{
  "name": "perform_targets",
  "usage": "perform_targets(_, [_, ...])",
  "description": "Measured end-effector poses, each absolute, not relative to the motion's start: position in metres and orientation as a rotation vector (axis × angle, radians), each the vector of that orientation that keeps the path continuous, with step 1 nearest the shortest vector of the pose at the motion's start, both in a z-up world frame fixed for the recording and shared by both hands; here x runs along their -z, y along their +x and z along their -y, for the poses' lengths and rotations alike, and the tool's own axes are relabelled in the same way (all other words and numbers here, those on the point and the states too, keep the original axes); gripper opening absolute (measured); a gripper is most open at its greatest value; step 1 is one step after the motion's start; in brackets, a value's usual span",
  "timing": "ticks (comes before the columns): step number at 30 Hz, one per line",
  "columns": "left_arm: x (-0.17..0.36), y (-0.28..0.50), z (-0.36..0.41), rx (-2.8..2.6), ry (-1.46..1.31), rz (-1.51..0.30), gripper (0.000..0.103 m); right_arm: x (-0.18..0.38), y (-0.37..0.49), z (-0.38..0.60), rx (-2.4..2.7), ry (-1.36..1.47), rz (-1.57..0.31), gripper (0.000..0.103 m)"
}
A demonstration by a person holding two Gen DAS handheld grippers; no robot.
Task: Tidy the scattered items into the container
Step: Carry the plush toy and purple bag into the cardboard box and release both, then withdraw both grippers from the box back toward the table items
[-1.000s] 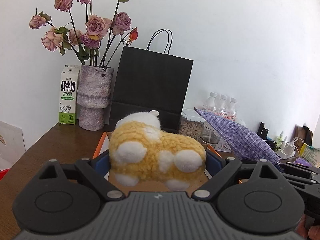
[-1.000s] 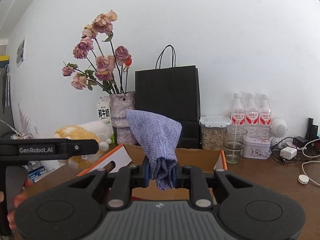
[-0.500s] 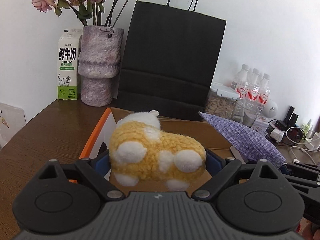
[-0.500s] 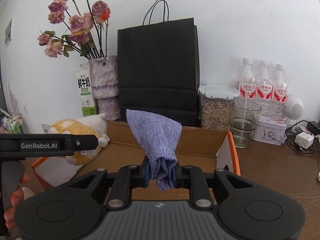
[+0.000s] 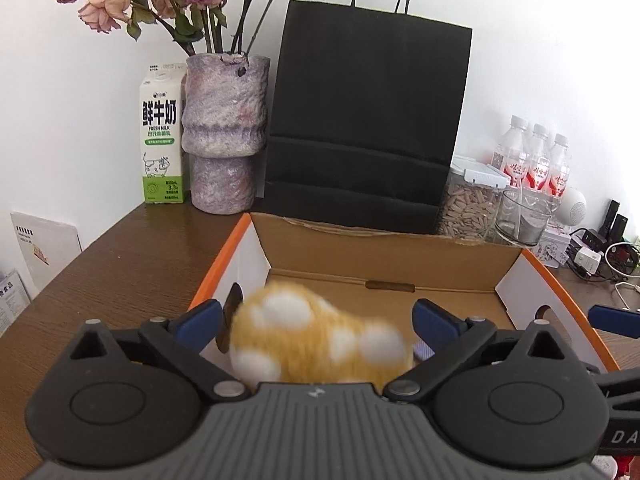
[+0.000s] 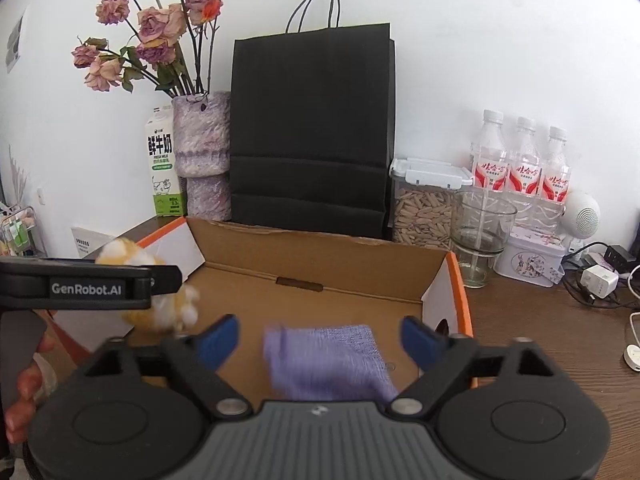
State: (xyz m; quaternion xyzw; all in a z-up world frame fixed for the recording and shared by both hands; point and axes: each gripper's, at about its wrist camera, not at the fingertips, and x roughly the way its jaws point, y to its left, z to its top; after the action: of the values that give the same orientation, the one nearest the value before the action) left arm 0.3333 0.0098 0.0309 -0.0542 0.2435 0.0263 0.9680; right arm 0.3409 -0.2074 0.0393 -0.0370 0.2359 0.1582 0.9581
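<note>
Both grippers have just let go over the cardboard box [image 5: 384, 248]. On the left, the left gripper [image 5: 318, 322] stands with its blue pads spread as wide as they go; its jaws have just been opening, and the yellow plush toy [image 5: 316, 344], which sat pinched between them a moment ago, now hangs blurred and loose in the gap, clear of both pads and dropping into the near left part of the box. On the right, the right gripper [image 6: 320, 340] has also just been opening, from a tight pinch to fully wide, and the purple cloth pouch [image 6: 324, 360] that stood upright in its grip half a second ago now lies smeared and flat between the parted pads, over the box floor. By my reading, both items count as delivered, so these two steps look done.

The box rests on a dark brown wooden table [image 5: 120, 264]. From left to right along the far white wall stand a milk carton [image 5: 162, 136], a mottled vase of dried roses [image 5: 224, 128], a black paper bag [image 5: 368, 120], a jar of seeds [image 6: 424, 208], a glass [image 6: 482, 236] and three water bottles [image 6: 520, 160], with chargers and cables at the far right.
</note>
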Motion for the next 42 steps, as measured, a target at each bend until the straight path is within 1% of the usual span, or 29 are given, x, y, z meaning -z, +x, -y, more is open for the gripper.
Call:
perform_targets(5, [-0.034, 0.332, -0.008, -0.08, -0.097, -0.482, 0.103, -0.05, 0.337, 0.211, -0.319, -0.067, -0.48, 0.103])
perform_targets(14, [-0.035, 0.33, -0.003, -0.072, -0.083, -0.485, 0.103, -0.05, 0.336, 0.208, -0.312, -0.089, -0.483, 0.103])
perform_targets(19, [-0.044, 0.32, -0.002, -0.052, -0.099, -0.459, 0.103, -0.056, 0.327, 0.207, -0.316, -0.101, -0.46, 0.103])
perform_targets(27, [-0.062, 0.276, -0.006, -0.035, -0.111, -0.352, 0.103, -0.064, 0.289, 0.209, -0.319, -0.129, -0.41, 0.103])
perform_targets(36, [-0.058, 0.217, -0.022, -0.015, -0.099, -0.339, 0.103, -0.054, 0.224, 0.229, -0.293, -0.14, -0.388, 0.103])
perform_targets(42, [-0.049, 0.182, -0.036, -0.038, -0.081, -0.358, 0.103, -0.04, 0.187, 0.246, -0.27, -0.153, -0.427, 0.103])
